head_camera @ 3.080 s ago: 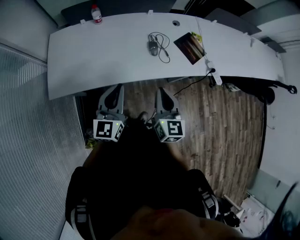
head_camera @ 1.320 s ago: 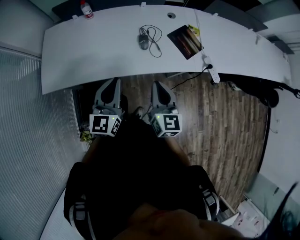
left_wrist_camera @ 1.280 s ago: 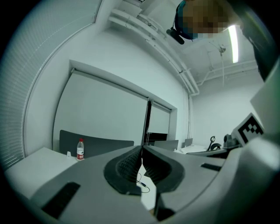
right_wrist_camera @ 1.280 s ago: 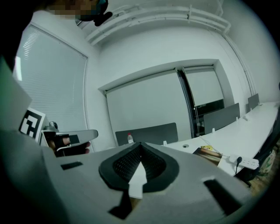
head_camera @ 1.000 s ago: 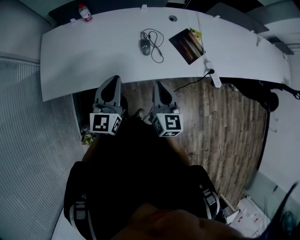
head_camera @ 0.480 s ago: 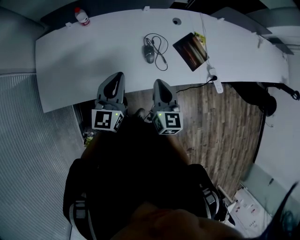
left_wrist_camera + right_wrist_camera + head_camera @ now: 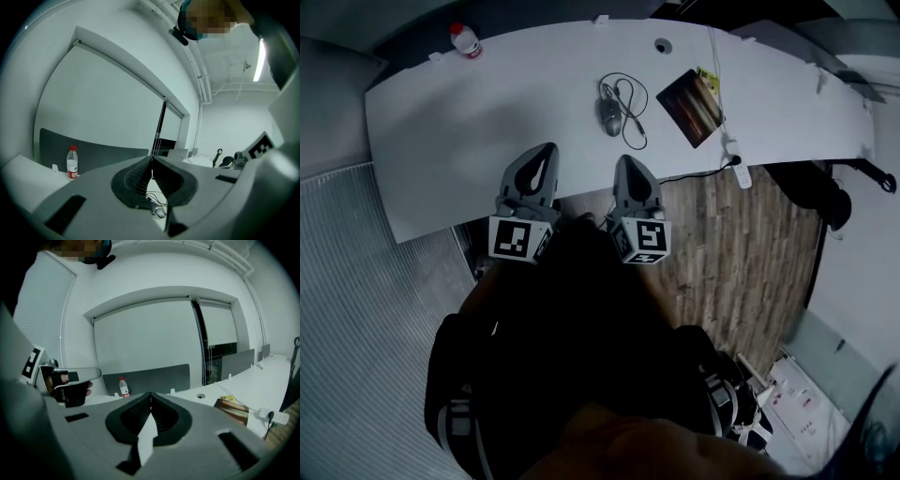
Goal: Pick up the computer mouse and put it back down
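Since your left tool [image 7: 547,150] and right tool [image 7: 630,162] are both pinched shut and empty while the mouse [image 7: 610,114] lies mid-way along the counter [image 7: 487,122] beside its looped cord [image 7: 630,98], reaching it unopened would likely shove it toward the far edge or snag that cord.

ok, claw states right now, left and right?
left claw: closed, holding nothing.
right claw: closed, holding nothing.

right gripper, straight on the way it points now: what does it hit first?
Probably the white desk, at or just short of the mouse, which lies nearly in line ahead of the right gripper. Depth is unclear.
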Available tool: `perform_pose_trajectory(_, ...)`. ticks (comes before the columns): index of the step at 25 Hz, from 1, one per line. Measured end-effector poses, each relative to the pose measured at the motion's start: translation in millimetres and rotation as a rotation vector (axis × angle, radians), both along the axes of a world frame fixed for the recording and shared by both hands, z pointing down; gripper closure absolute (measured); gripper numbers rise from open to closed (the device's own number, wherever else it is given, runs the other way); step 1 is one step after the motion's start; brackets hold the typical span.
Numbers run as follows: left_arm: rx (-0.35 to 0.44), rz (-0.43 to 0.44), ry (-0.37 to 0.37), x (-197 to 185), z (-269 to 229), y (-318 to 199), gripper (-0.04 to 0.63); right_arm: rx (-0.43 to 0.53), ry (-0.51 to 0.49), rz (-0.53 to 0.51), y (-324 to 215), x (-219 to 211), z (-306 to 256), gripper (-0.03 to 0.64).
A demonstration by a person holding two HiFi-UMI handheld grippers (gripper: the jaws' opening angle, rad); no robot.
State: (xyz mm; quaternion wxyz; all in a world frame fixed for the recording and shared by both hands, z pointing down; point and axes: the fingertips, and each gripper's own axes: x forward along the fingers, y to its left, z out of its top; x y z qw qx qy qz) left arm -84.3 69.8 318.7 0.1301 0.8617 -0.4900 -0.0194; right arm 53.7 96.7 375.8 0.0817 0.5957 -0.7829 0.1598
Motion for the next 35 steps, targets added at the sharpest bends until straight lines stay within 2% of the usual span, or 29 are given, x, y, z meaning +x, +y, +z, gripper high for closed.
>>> perform_pose_trajectory(9,-0.019,0.041,0.0,-2,9,-19,0.589,-0.046,0.036,0.002,-23,-9,16,0.617)
perform_pose_trajectory(18,-0.015,-0.02,0.006,11,14,-48,0.59,-0.072,0.059,-0.067,-62,-2,38,0.604)
perform_pose_trajectory(30,-0.053,-0.06,-0.003,39,42,-96,0.589,-0.212,0.065,-0.121,-104,18,111,0.561)
perform_pose_trajectory(35,-0.106,-0.026,-0.039,48,69,-104,0.589,-0.273,0.092,-0.135,-114,26,150,0.543)
